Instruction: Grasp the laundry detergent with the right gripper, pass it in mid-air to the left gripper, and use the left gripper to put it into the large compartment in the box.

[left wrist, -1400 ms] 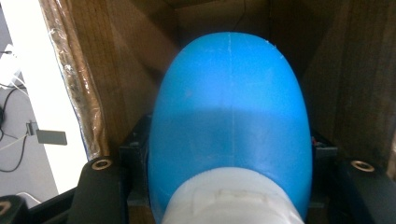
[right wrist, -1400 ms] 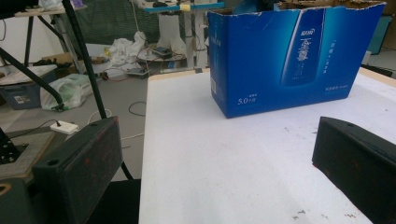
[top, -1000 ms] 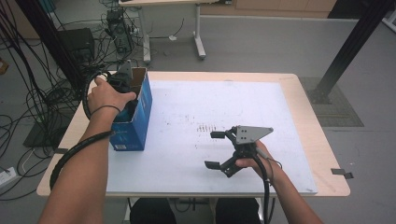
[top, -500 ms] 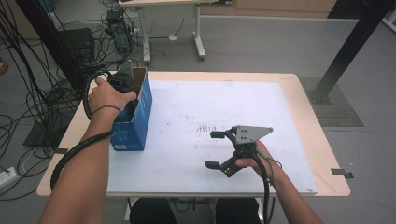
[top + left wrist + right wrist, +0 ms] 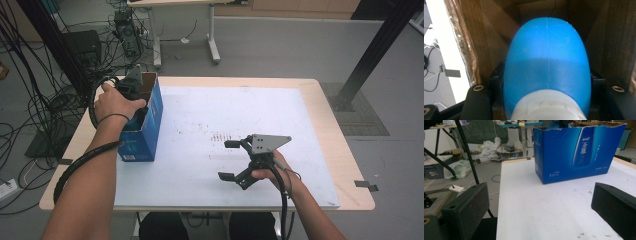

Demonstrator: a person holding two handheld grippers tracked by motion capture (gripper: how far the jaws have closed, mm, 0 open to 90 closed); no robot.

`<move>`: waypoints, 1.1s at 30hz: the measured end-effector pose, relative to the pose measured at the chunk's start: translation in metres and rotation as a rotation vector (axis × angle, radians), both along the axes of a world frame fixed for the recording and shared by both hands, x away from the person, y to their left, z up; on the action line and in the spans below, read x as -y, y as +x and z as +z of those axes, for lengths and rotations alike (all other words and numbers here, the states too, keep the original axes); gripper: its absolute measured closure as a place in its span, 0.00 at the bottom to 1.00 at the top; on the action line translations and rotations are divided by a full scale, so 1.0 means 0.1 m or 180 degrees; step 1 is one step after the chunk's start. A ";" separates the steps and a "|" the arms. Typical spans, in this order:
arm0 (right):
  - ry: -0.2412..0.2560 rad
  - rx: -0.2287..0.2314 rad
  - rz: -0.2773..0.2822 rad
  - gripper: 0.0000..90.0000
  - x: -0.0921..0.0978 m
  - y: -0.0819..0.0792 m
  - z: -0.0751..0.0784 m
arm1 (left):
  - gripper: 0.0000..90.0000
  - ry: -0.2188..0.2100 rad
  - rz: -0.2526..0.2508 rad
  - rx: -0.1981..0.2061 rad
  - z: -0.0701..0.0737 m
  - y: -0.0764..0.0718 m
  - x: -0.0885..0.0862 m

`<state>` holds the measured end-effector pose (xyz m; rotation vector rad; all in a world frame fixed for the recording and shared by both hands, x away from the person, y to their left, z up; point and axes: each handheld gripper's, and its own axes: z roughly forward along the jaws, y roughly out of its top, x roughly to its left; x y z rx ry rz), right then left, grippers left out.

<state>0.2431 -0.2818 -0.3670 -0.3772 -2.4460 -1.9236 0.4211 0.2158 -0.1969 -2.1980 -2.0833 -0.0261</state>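
An open blue carton (image 5: pixel 145 135) stands at the table's left edge; the right gripper view shows its printed side (image 5: pixel 579 152). My left gripper (image 5: pixel 134 82) reaches down into the carton's open top, held by a hand. In the left gripper view my left gripper (image 5: pixel 546 78) is shut on a rounded blue plastic object (image 5: pixel 546 50) with a white part at its near end, inside the brown cardboard walls. My right gripper (image 5: pixel 225 160) rests low over the white sheet at front centre, open, with nothing between its jaws (image 5: pixel 540 202).
A white sheet (image 5: pixel 200 110) covers most of the wooden table (image 5: pixel 330 125). Small dark specks (image 5: pixel 220 136) mark the sheet near its middle. Cables and a stand (image 5: pixel 50 75) crowd the floor to the left. A black post (image 5: pixel 370 50) rises at the right.
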 end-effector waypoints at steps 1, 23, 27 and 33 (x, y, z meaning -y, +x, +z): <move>0.0000 -0.0002 0.0000 0.02 0.00 0.00 0.00 | 0.42 0.0000 -0.0004 0.0000 0.00 0.00 0.00; -0.0013 -0.0005 -0.0011 0.02 0.00 -0.02 0.00 | 0.42 0.0004 0.0019 0.0006 0.00 -0.01 0.00; -0.0011 -0.0006 -0.0010 0.02 0.01 -0.02 0.00 | 0.42 -0.0007 0.0041 -0.0005 0.01 -0.01 -0.02; -0.0009 -0.0001 -0.0008 0.02 0.00 -0.02 0.00 | 0.42 -0.0006 0.0038 0.0002 0.01 -0.01 -0.02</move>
